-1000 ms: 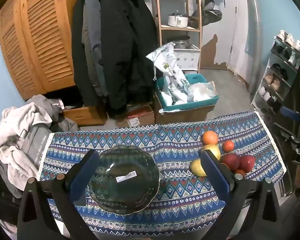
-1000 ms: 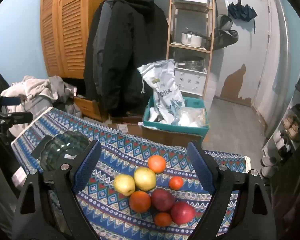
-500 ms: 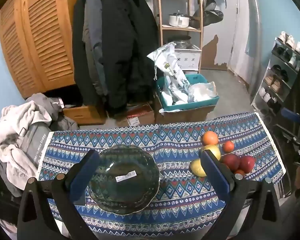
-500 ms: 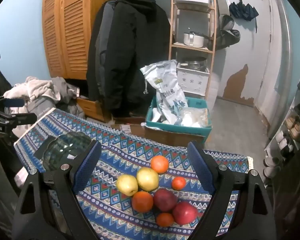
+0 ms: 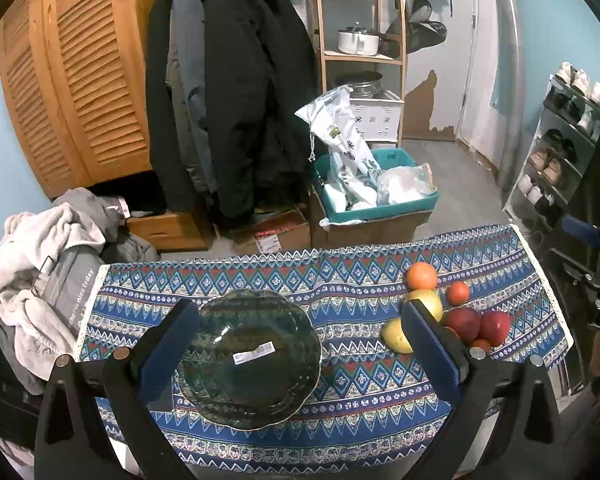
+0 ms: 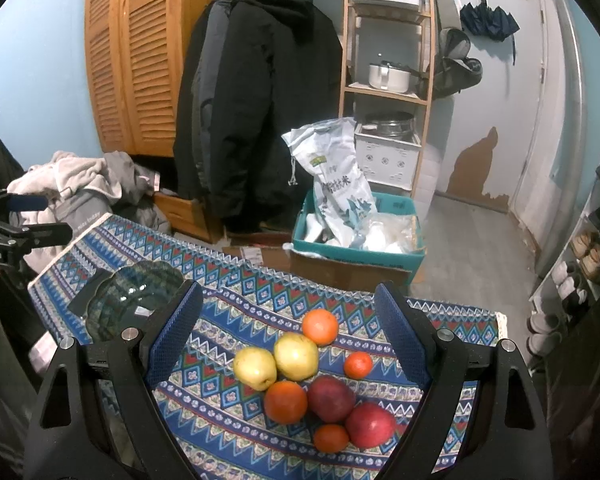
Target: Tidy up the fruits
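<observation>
A dark green glass bowl sits on the patterned blue tablecloth, empty except for a white label. My left gripper hangs open above it, its blue pads either side of the bowl. To the right lies a cluster of fruit: an orange, yellow apples and red apples. In the right wrist view my right gripper is open above the same cluster: two yellow apples, oranges, red apples and a small tangerine. The bowl shows at the left.
Beyond the table's far edge stands a teal crate with bags on a cardboard box. A pile of clothes lies left of the table. Dark coats hang behind, a shoe rack stands at the right.
The right gripper has drifted slightly, so the fruit sits a little lower and more central in its view. The left view has hardly shifted.
</observation>
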The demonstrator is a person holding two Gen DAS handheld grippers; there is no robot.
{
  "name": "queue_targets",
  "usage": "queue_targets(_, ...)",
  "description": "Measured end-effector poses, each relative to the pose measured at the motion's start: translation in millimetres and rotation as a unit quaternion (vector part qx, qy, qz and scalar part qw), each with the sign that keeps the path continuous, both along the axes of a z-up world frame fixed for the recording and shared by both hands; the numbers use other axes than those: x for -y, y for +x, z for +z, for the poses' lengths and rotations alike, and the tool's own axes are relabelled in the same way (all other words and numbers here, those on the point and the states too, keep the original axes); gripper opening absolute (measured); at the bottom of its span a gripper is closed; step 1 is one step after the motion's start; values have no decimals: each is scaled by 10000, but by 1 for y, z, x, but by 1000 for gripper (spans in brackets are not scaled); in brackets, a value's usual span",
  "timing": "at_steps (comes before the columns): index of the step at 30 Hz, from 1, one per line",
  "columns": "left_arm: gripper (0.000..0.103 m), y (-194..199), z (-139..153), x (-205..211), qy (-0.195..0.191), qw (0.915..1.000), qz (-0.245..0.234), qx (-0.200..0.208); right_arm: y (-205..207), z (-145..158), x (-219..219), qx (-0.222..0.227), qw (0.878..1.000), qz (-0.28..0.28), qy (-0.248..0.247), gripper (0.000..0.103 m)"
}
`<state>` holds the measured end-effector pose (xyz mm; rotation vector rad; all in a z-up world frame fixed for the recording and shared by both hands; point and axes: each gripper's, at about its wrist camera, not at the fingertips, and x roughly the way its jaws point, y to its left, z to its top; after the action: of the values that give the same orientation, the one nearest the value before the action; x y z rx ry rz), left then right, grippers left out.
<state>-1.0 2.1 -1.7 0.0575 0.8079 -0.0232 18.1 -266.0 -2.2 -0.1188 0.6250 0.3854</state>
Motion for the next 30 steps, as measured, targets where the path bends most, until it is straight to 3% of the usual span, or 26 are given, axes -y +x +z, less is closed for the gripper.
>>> queue_targets(30,102,0,-3,1,30,10000,-27,-28,0,-1,0,-22,10000,-18,-20,86)
